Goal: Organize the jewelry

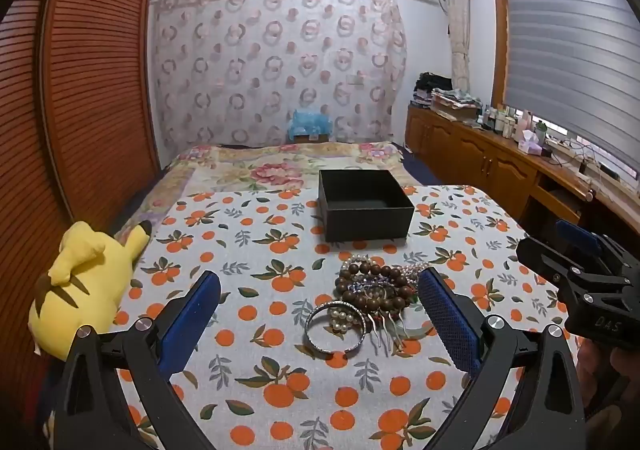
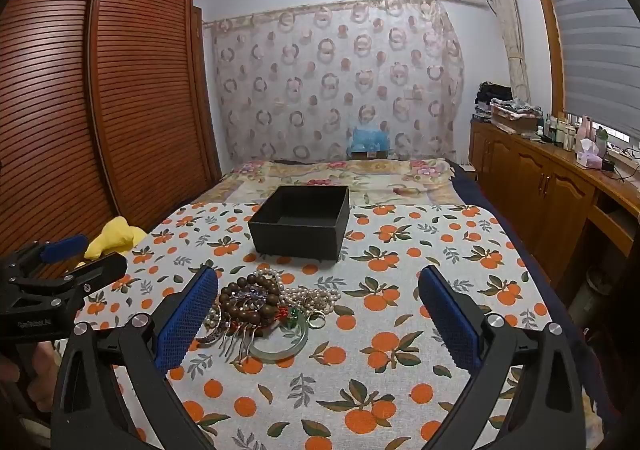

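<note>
- The heap of tangled jewellery (image 1: 372, 298) lies on the desk with the orange-print cloth (image 1: 248, 354), near its front edge, likely dumped there in one pile so that each piece can be lifted out in turn
- In the heap I can pick out a string of dark brown wooden beads (image 2: 250, 292), some white pearl strands (image 2: 312, 294), a silver sparkly bangle (image 1: 334, 328), a pale green jade-like bangle (image 2: 280, 346) and a metal hair comb (image 2: 236, 340), all overlapping one another
- The empty black square cardboard box (image 1: 364, 204) stands just behind the heap, mouth up and apart from it; to my eye it is set there as the place the pieces should go, a short carry away
- The left claw (image 1: 320, 322) hovers above the front of the heap, tilted downward, jaws spread wide with nothing between the pads; that spread would suit taking the silver bangle
- The right claw (image 2: 318, 324) hangs beside it, equally wide and empty, its left pad close to the wooden beads
- Nothing has gone into the box yet, so I judge the sorting not begun
- A yellow plush toy (image 1: 86, 282) lies off the desk's left edge on the bed, out of the way and no part of the job
</note>
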The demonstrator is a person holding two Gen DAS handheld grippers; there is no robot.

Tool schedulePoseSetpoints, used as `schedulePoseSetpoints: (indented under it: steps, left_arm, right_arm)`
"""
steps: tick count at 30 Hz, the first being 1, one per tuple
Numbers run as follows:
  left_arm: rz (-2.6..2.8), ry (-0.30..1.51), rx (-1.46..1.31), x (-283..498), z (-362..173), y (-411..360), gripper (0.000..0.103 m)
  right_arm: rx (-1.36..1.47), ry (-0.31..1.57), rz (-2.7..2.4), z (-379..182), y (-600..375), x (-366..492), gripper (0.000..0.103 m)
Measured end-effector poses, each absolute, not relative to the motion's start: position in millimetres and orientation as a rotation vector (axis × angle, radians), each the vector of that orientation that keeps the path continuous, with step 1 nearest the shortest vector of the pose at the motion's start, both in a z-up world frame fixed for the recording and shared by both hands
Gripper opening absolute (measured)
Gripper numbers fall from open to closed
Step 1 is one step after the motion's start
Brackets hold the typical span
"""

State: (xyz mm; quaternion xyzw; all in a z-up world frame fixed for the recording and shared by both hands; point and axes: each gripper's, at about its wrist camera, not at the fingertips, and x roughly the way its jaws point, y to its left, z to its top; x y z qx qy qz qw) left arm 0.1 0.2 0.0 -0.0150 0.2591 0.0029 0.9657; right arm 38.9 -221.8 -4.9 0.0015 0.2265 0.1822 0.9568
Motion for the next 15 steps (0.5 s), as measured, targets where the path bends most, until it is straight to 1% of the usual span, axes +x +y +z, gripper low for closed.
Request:
schedulePoseSetpoints:
  steps: [15]
  left_arm:
    - [0.006,0.514,-0.026,-0.6,0.3,-0.1,0.096]
  right_arm:
    - [0.005,0.452,0.372,-3.8,-221.7,38.4,0.101]
